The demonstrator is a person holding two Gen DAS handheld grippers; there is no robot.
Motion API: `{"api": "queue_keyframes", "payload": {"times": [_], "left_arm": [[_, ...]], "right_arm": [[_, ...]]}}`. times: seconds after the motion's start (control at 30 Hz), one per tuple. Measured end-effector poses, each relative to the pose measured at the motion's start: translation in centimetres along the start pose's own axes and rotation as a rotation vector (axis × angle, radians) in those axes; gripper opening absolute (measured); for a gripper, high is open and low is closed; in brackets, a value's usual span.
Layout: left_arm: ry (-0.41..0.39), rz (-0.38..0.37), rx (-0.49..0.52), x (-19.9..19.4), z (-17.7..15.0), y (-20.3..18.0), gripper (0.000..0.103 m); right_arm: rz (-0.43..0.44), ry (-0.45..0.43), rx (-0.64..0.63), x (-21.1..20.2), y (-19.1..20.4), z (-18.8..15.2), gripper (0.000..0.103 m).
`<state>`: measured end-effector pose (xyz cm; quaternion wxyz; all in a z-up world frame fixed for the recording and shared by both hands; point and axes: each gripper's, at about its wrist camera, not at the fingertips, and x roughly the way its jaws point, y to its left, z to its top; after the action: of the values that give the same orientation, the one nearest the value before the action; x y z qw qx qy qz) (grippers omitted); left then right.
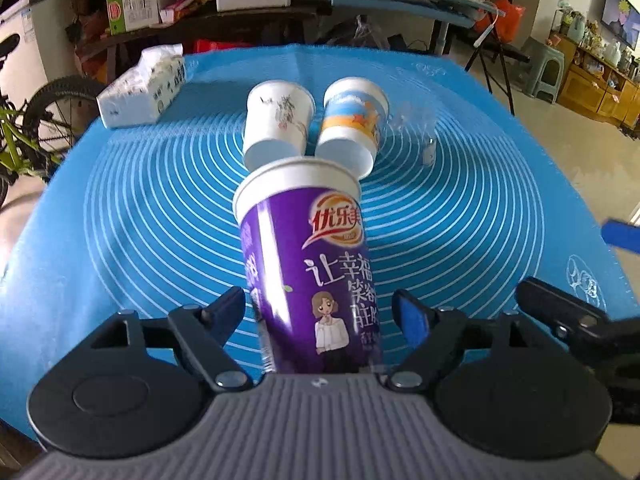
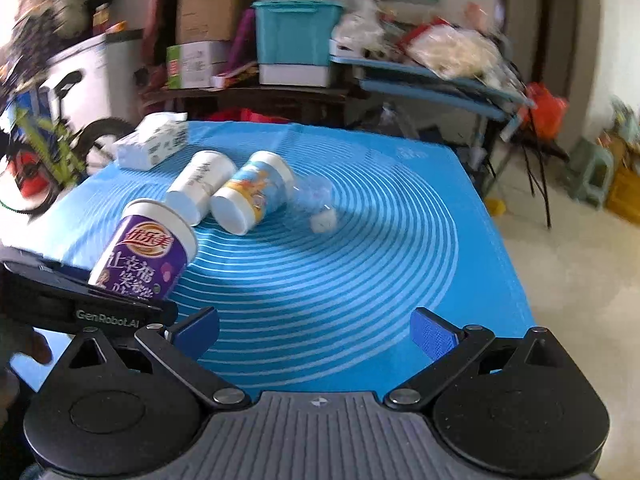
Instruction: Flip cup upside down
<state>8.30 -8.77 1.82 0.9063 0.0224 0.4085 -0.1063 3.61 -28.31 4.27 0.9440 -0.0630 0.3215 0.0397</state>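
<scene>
**Purple cup between the left jaws, rim pointing away**

The left gripper (image 1: 320, 312) has the purple cup (image 1: 308, 264) between its jaws. The left finger touches the cup wall; on the other side a thin gap seems to remain beside the blue pad, so I cannot say if the cup is really clamped or only sits between them. The long axis of the cup runs forward from the jaws, almost along the fingers. Its white rim is the far end, and the bottom is close to the gripper body. In the right wrist view the same cup (image 2: 146, 254) leans, rim up and away, above the blue mat (image 2: 360, 280). In my judgement, the turn must therefore come from rolling the left wrist until the rim faces down.

The right gripper (image 2: 316, 334) is empty, its jaws stand wide apart, and the cup is far to the left of them. So the left hand is the nearer one.

Beyond the rim, two more cups lie on their sides on the mat: a white cup (image 1: 278, 124) and a blue and orange cup (image 1: 352, 124). Further left is a tissue pack (image 1: 144, 88).

The bottom of the purple cup is hidden by the gripper body. A clear thing (image 2: 318, 204) beside the blue and orange cup is too blurred to name. The right wrist view is blurred in general.
</scene>
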Motion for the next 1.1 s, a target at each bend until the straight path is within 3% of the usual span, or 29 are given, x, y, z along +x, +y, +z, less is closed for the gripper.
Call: {"api": "queue_keyframes", "payload": {"times": [0.23,0.53,0.67,0.77,0.83,0.9,0.97,1.1], "left_arm": [[-0.064,-0.008,-0.031,-2.7,0.0,2.3,0.081],[-0.162,0.099,-0.116,-5.4,-0.9,7.3,0.082],[-0.152,0.153,-0.176,-4.8,-1.6,10.0,0.093],[-0.129,0.167,-0.229,-4.4,-2.0,12.1,0.093],[-0.129,0.180,-0.261,-4.5,-2.3,13.3,0.093],[-0.138,0.202,-0.283,-4.8,-2.6,14.7,0.093],[-0.144,0.222,-0.302,-5.1,-2.8,15.9,0.093],[-0.141,0.240,-0.350,-5.2,-3.3,18.2,0.093]], "right_arm": [[-0.005,0.023,-0.270,-0.4,2.7,2.8,0.103],[-0.156,0.080,-0.922,0.1,10.4,6.0,0.103],[-0.228,0.068,-1.265,0.9,14.3,6.0,0.103],[-0.262,-0.004,-1.629,1.3,16.7,3.8,0.103],[-0.285,-0.081,-1.936,1.7,17.6,1.5,0.103],[-0.293,-0.165,-2.157,2.3,18.3,0.0,0.103],[-0.240,-0.246,-2.344,2.4,19.0,-1.3,0.103],[-0.147,-0.327,-2.647,3.7,19.6,-3.7,0.103]]}}
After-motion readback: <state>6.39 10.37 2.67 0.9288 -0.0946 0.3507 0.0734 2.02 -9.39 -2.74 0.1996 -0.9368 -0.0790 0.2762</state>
